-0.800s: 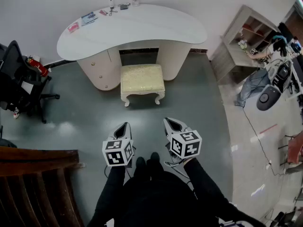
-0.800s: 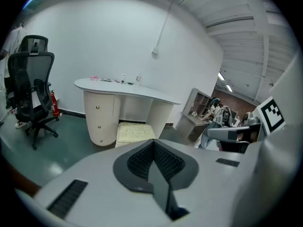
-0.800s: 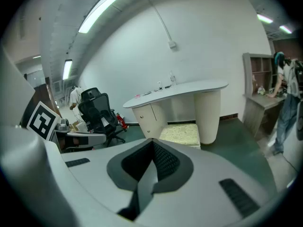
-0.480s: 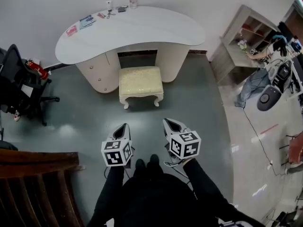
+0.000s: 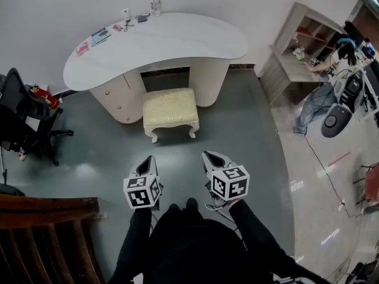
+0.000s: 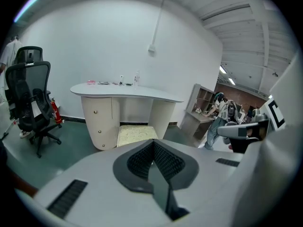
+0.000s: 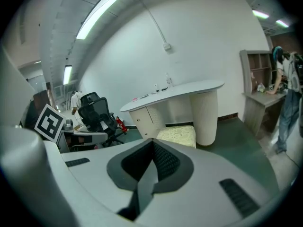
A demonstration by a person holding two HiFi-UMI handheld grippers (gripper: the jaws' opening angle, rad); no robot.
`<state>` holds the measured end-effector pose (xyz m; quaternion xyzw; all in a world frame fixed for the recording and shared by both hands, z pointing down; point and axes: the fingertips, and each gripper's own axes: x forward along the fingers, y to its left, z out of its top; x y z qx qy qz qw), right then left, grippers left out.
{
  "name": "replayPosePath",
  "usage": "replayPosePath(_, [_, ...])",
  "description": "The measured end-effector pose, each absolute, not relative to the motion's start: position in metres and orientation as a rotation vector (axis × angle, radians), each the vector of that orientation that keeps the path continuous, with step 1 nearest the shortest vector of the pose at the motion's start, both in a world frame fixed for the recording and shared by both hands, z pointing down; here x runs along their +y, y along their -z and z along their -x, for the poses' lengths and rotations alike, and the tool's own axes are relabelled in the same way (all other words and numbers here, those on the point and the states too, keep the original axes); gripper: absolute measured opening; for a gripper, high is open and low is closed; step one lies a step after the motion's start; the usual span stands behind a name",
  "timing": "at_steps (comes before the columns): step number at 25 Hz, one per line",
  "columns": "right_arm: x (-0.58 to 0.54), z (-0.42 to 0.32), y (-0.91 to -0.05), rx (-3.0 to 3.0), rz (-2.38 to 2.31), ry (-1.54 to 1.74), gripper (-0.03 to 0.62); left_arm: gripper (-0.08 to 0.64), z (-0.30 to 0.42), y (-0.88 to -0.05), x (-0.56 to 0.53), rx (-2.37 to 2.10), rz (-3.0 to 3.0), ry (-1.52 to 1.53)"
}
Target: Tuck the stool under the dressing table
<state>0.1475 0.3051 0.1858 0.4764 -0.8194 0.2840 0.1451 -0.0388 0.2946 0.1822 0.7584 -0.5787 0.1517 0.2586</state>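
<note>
A cream stool (image 5: 170,108) with a pale cushioned seat and curved legs stands on the grey floor, its back half between the pedestals of the white kidney-shaped dressing table (image 5: 177,40). It shows too in the left gripper view as the stool (image 6: 136,135) and in the right gripper view as the stool (image 7: 179,135). My left gripper (image 5: 146,164) and right gripper (image 5: 211,157) hover side by side well short of the stool, both pointing at it. Both are shut with nothing between the jaws.
A black office chair (image 5: 23,117) with a red extinguisher beside it stands at left. A dark wooden railing (image 5: 47,235) fills the lower left. A wooden shelf unit (image 5: 302,46), a person and cables lie at right. Small bottles and cards sit on the table's back edge.
The stool and table have slid left and down in the head view. Both grippers stay shut, at about the same distance from the stool.
</note>
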Motion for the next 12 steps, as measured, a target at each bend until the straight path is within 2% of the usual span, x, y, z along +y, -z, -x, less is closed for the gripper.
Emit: replayPosePath(12, [0.269, -0.184, -0.193, -2.295, -1.444, -0.84, 0.002, 0.005, 0.054, -0.182, 0.267, -1.652, -1.996, -0.397])
